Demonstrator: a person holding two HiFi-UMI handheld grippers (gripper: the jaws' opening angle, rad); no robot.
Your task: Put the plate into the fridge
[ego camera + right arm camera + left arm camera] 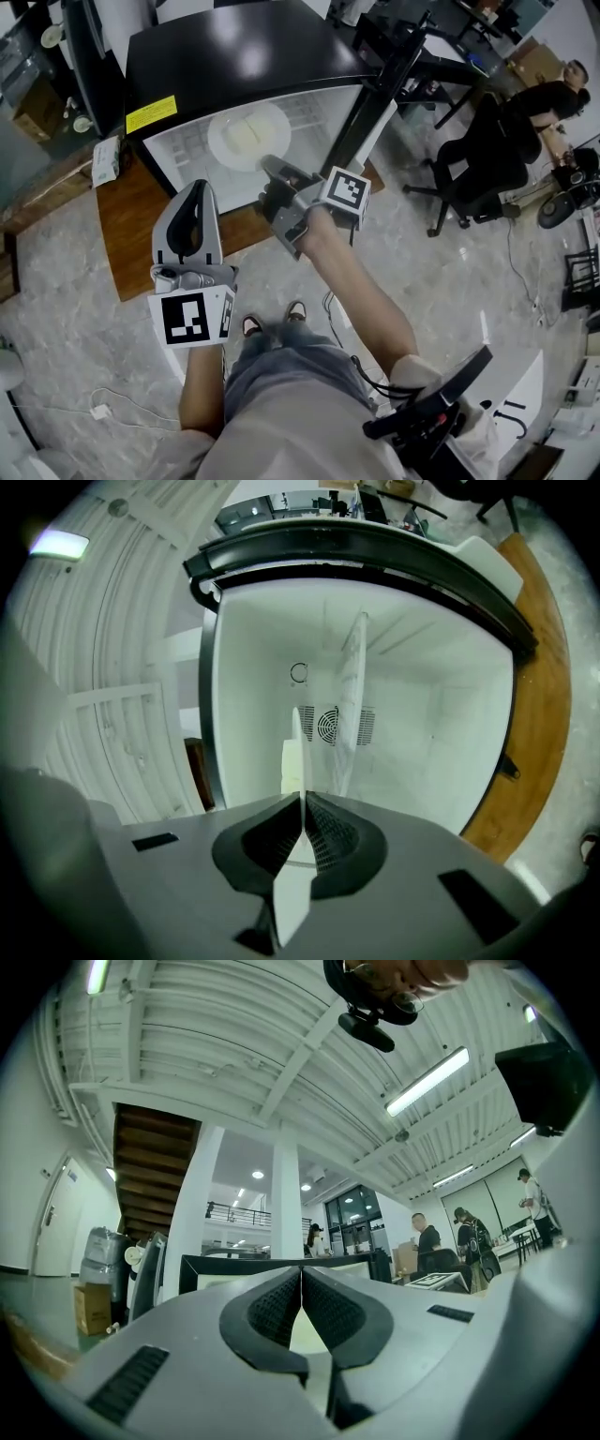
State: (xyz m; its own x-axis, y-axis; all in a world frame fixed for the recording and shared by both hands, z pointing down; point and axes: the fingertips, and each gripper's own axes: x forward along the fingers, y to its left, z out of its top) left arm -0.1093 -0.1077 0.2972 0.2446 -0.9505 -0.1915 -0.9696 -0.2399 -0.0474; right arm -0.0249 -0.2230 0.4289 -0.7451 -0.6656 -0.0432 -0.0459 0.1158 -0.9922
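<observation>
R gripper point(269, 171) jaws clenched on plate point(246, 136) rim so it goes flat into open fridge point(234, 56). L gripper point(197, 192) jaws shut, empty, hangs back clear.

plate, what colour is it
White; the plate shows best in the head view.

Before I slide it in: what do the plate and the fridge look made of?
Plate: thin, matte white, a mere sliver seen edge-on; probably plastic or melamine, though ceramic cannot be ruled out. Fridge: glossy black top with bright reflections, likely painted metal or glass. Its inner walls are smooth matte white, probably moulded plastic.
</observation>
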